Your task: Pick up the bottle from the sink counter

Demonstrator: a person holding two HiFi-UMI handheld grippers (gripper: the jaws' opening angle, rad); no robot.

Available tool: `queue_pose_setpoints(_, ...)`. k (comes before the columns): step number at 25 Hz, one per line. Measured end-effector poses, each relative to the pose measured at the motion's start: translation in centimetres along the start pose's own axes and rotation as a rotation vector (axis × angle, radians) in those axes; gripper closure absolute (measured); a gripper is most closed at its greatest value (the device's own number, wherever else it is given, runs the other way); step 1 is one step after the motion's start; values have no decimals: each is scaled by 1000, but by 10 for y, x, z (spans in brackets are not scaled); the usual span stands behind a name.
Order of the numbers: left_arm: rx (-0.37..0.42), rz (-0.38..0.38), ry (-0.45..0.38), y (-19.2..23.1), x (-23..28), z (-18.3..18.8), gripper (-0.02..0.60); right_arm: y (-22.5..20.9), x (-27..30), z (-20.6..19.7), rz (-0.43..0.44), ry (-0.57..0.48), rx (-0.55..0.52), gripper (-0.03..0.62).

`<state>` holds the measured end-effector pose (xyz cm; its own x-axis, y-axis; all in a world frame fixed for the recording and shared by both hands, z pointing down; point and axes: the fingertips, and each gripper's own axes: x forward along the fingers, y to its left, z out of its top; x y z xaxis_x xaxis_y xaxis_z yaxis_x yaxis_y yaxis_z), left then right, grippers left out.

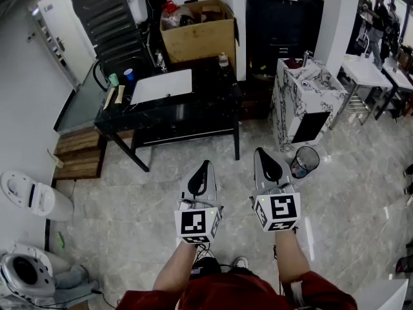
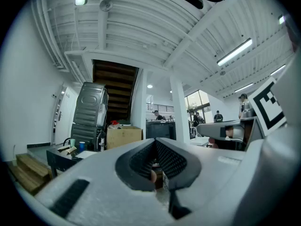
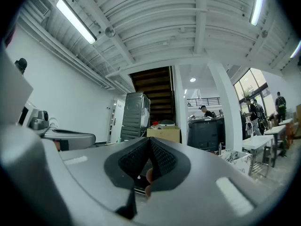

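**Both tools shut and empty, bottle far off on the black counter**

Head view: we see the left tool (image 1: 205,165) and right tool (image 1: 260,152) held side by side and level above the tiled floor (image 1: 148,205). Each has its tips drawn to a point, with nothing in them. The bottle (image 1: 223,59), small with a pale cap, stands upright on the black counter (image 1: 216,99) at its far right corner. It is right of the white basin (image 1: 161,86) and just beside the near right corner of the cardboard box (image 1: 197,34). It is well apart from both tools. A marble counter (image 1: 290,121) sits to the right, with a wire bin (image 1: 304,161) near it.

Left gripper view: we see the left tool's jaws pressed together, nothing pinched. A blue cup (image 2: 82,145) stands on the black counter at left. We cannot make out the bottle here.

Right gripper view: the right tool's jaws are pressed together too, empty. The cardboard box shows ahead, just past the tips. We cannot make out the bottle here either.
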<state>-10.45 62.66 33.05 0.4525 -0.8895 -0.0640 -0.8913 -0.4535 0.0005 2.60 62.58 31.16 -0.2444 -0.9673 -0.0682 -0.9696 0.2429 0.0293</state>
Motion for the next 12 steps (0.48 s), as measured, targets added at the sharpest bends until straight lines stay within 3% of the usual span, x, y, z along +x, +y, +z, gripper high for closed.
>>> queue_pose_setpoints(5, 32, -35, -34, 10, -30, 14, 577, 33, -22, 15, -56, -48, -14, 593)
queue_pose_setpoints(12, 55, -22, -72, 54, -64, 30, 577, 95, -21, 19, -74, -67, -15, 593)
